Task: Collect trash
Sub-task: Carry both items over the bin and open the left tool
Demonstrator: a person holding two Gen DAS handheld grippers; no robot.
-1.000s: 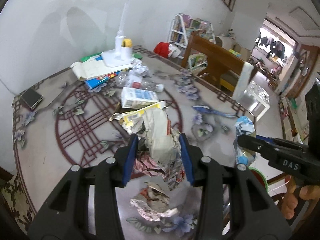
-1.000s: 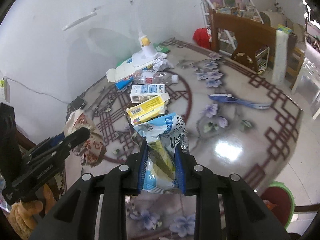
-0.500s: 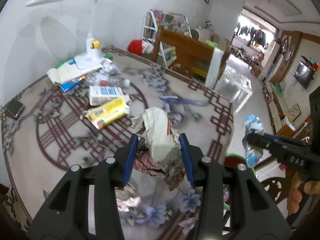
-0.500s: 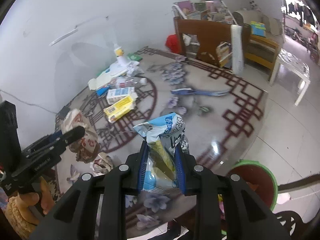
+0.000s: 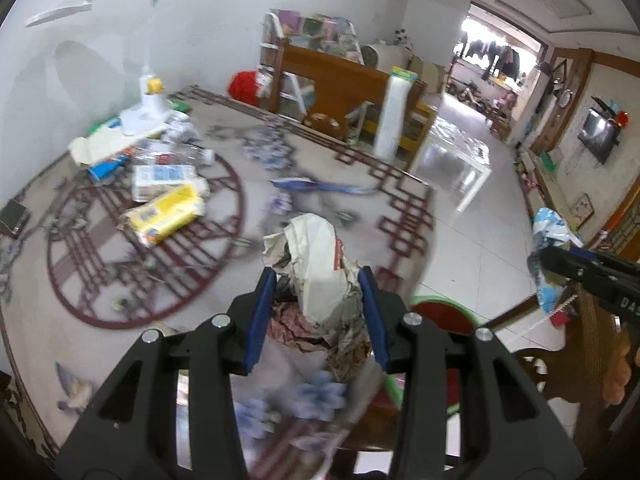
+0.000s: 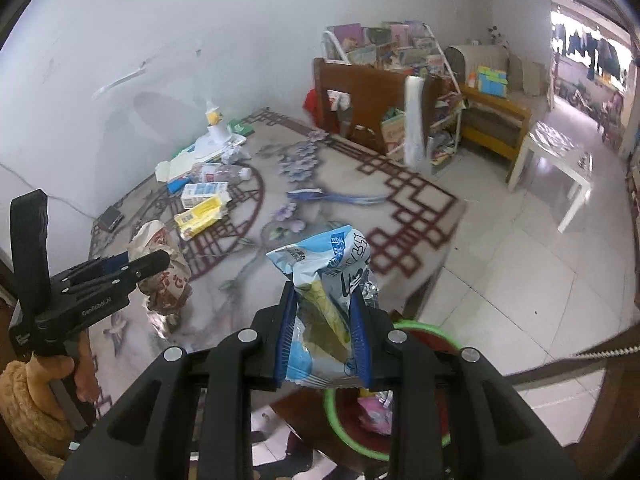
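Nearest the lens in the right wrist view, the right gripper (image 6: 324, 340) clamps a crinkled blue-and-white plastic snack bag (image 6: 328, 304) between its blue pads, low on the body of the bag, above a red bin with a green rim (image 6: 420, 330) standing on the floor beside the table. The left gripper (image 5: 318, 310) pinches a crumpled wad of white and printed paper wrappers (image 5: 320, 276) at its waist, over the table's near edge — the same bin's rim (image 5: 438, 302) shows just past its right jaw. Both loads look light, soft and springy; the film bag is likely slick, so a grip across its folded middle should hold better than one at a loose corner, and the wad may shed scraps if held loosely. Farther back on the patterned round table (image 5: 100, 300) lie a yellow carton (image 5: 168, 214), a white-and-blue carton (image 5: 162, 178) and a clear plastic bottle (image 5: 176, 156) — rigid, easy side grips, apparently still to collect.
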